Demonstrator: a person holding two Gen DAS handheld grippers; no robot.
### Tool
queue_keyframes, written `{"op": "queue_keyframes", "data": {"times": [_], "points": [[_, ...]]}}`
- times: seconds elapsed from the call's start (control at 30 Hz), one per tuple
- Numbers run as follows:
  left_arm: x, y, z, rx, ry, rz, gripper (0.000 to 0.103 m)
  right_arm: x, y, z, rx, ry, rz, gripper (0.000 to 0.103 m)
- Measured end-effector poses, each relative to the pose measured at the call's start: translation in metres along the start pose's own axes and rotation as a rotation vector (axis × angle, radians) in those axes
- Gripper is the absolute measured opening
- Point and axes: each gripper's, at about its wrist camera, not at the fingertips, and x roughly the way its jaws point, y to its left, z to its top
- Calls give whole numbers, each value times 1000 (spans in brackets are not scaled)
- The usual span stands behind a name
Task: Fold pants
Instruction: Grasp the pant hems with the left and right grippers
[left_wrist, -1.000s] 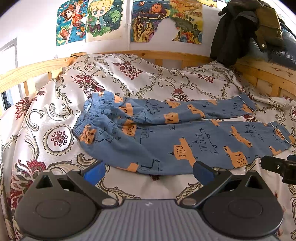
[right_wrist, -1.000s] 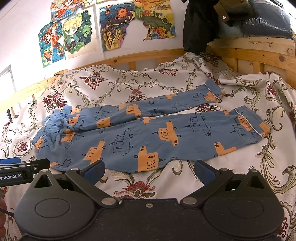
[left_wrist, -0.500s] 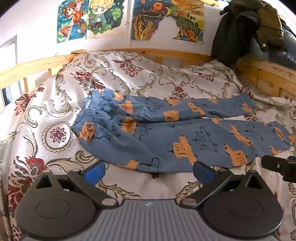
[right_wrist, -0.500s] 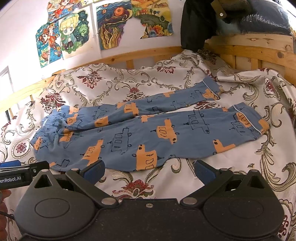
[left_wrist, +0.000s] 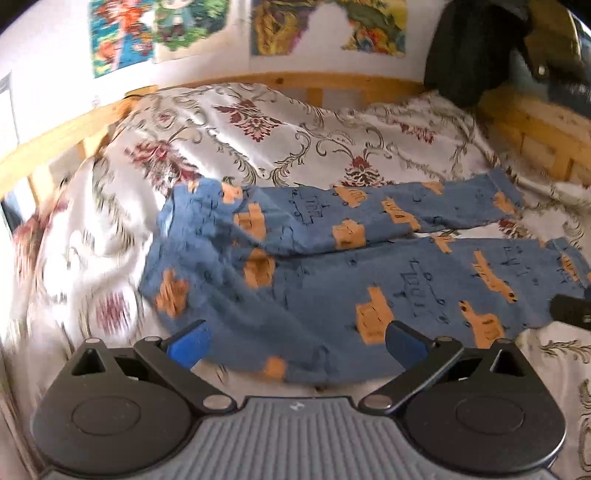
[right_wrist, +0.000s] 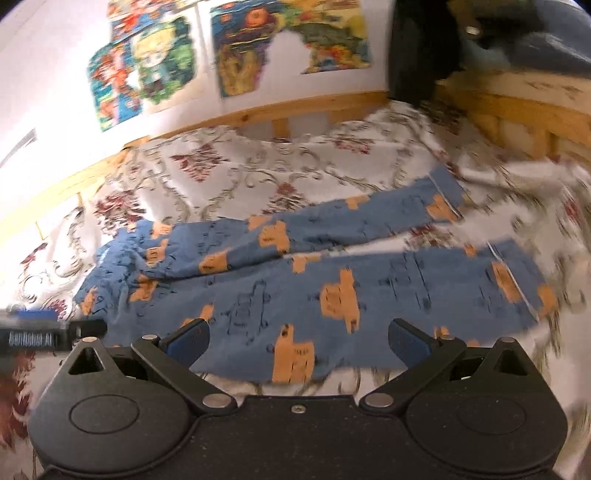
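Blue pants (left_wrist: 314, 280) with orange car prints lie flat on a floral bedspread (left_wrist: 280, 140), waistband to the left, both legs running right. My left gripper (left_wrist: 295, 345) hangs open over the near edge of the pants by the waist end, holding nothing. In the right wrist view the same pants (right_wrist: 332, 291) fill the middle, cuffs at the right. My right gripper (right_wrist: 299, 341) is open over the near leg's lower edge, empty. Each gripper's tip shows at the side of the other view: the right one (left_wrist: 570, 312), the left one (right_wrist: 48, 332).
A wooden bed rail (left_wrist: 295, 79) runs along the back and right side. Dark clothing (left_wrist: 472, 48) hangs over the right rail. Posters (right_wrist: 236, 55) cover the white wall behind. The floral cover (right_wrist: 258, 173) spreads beyond the pants on all sides.
Both grippers have moved forward and lower toward the pants, so the pants look larger and closer. Both views are motion-blurred now. The jaws stay open.
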Motion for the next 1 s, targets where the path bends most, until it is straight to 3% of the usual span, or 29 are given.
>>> {"op": "queue_keyframes", "data": {"times": [0.2,0.27,0.33,0.5,0.7,0.77,0.87,1.0], "points": [[40,5,93,215,34,78,103,41,-32,65,-141,46,77,103],[62,3,121,275,37,46,103,66,-41,92,-185,67,113,103],[88,5,149,327,33,-40,103,99,-48,123,-247,109,169,103],[167,3,206,414,11,-139,103,207,-46,186,-468,229,283,102],[251,-10,229,503,74,-331,101,323,-58,231,-553,330,358,101],[277,-12,234,509,137,-390,95,352,-68,240,-536,375,389,93],[308,-10,236,520,260,-491,87,381,-76,247,-536,446,452,85],[334,-2,232,531,337,-532,83,394,-83,241,-611,524,508,73]]}}
